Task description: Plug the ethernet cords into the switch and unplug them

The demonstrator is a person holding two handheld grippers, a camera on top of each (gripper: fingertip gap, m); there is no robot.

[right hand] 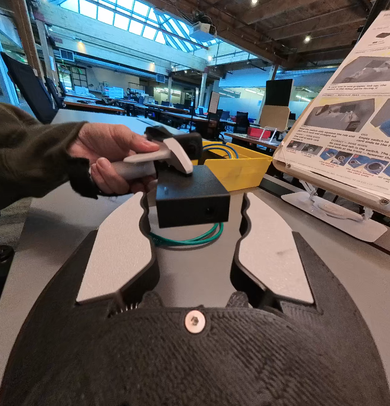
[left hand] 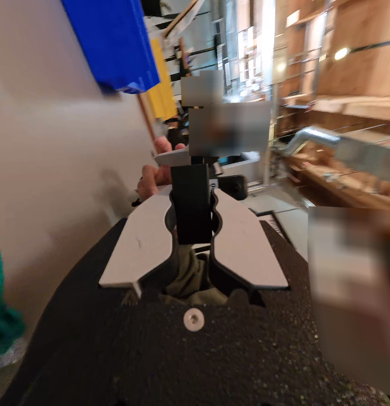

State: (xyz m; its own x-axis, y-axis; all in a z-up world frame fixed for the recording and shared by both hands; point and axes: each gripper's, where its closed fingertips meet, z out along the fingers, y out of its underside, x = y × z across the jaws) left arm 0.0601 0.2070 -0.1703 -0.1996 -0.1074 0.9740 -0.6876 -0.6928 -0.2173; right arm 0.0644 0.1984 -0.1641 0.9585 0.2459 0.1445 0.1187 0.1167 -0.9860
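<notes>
My left gripper (left hand: 192, 195) is shut on the black switch (left hand: 192, 208), its white fingers clamping the box's two sides. In the right wrist view, a hand holds that left gripper (right hand: 178, 175), which carries the switch (right hand: 192, 197) above the table, level with my right fingertips. My right gripper (right hand: 194, 198) is open and empty. A coiled green ethernet cord (right hand: 189, 240) lies on the table under the switch. The switch face toward me shows one small round hole; its ports are hidden. No cord is seen plugged in.
A yellow bin (right hand: 233, 171) holding blue and yellow cords stands behind the switch. An instruction board (right hand: 343, 131) on a white stand (right hand: 334, 219) is at the right. The grey table (right hand: 47, 230) spreads out to the left. A blue bin (left hand: 110, 44) shows in the blurred left wrist view.
</notes>
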